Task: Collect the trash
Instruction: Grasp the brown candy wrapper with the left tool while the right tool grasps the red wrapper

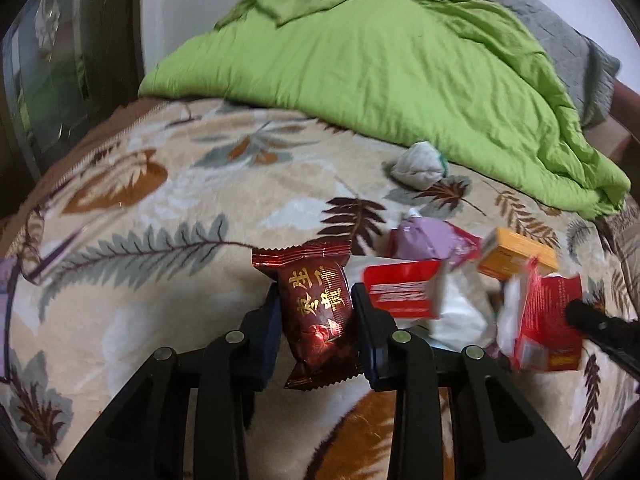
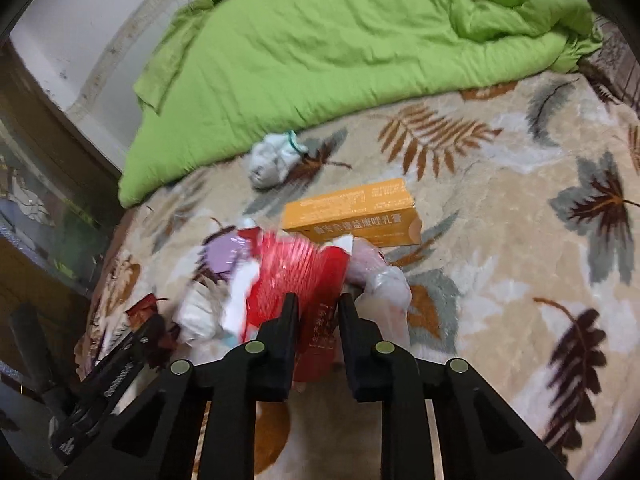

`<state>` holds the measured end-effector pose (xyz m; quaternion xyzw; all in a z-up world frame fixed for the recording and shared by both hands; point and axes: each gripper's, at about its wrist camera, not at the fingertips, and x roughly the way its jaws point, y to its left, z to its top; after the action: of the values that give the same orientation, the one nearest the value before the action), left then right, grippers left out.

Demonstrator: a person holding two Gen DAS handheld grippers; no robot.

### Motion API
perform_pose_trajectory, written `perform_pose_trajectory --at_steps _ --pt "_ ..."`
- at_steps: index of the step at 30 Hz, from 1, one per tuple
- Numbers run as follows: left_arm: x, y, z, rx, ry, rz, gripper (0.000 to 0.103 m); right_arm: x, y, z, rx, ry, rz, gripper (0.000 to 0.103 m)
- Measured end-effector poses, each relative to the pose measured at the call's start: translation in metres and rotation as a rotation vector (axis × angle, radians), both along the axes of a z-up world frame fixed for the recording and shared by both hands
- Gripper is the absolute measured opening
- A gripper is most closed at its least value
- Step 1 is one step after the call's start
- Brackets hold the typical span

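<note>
My left gripper (image 1: 316, 300) is shut on a dark red snack wrapper (image 1: 318, 312) with gold letters, just above the leaf-patterned blanket (image 1: 168, 216). My right gripper (image 2: 318, 308) is shut on a torn red carton (image 2: 308, 276), which also shows in the left wrist view (image 1: 548, 316). Around them lie a second red carton piece (image 1: 404, 294), a purple wrapper (image 1: 424, 238), an orange box (image 2: 354, 214), white crumpled paper (image 2: 200, 312) and a clear plastic bag (image 2: 384, 284). A balled white tissue (image 2: 272, 160) lies farther back.
A rumpled green duvet (image 1: 380, 60) covers the far side of the bed. A grey blanket (image 1: 560, 36) lies behind it. Dark wooden furniture (image 2: 44, 152) stands beside the bed's left edge. The left gripper's body shows at the lower left of the right wrist view (image 2: 108, 380).
</note>
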<state>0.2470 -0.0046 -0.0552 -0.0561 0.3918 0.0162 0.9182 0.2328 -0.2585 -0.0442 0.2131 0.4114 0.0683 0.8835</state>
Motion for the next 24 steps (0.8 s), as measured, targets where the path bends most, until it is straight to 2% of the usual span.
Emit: perform_pose_trajectory --at_steps 6,13,24 --pt "-0.04 -0.019 0.016 0.053 -0.063 -0.08 0.032 -0.056 -0.001 0.027 -0.001 -0.095 -0.008 0.02" --pt "-0.099 -0.037 0.022 0.092 -0.091 -0.17 0.032 -0.114 0.008 0.026 -0.037 -0.159 -0.014 0.02" --pt "-0.109 -0.036 0.017 0.094 -0.091 -0.161 0.032 -0.132 -0.004 0.005 0.023 -0.135 -0.058 0.02"
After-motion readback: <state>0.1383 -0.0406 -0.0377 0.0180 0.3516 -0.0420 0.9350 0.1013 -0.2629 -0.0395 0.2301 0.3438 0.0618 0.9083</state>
